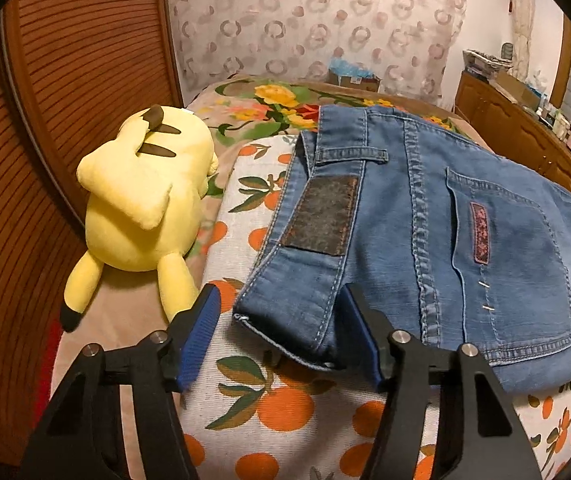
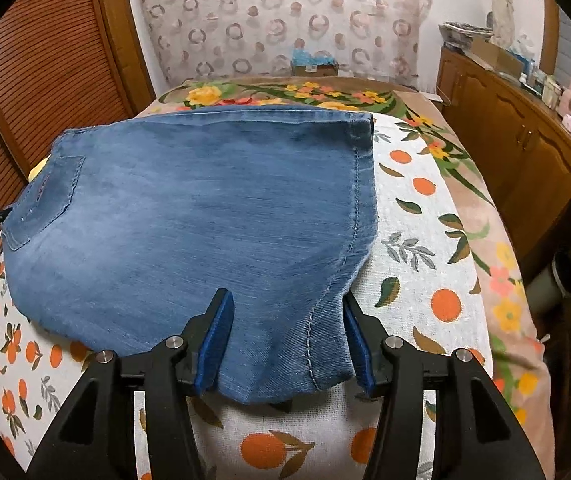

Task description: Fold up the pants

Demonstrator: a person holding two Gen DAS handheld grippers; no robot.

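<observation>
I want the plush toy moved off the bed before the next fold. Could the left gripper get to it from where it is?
Probably yes. The left gripper is open, holding nothing, and the plush toy lies just left of its fingers with only bare bedcover between. The jeans lie on the other side.

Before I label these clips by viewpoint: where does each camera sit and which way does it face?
Left wrist: on the left gripper, looking forward along its open fingers over the jeans' waistband end, a plush toy to the left.
Right wrist: on the right gripper, looking forward along its open fingers over the jeans' other end, a cabinet to the right.
Shared: the jeans, the orange-print cloth, the curtain; only gripper fingers show, no hands.
</observation>
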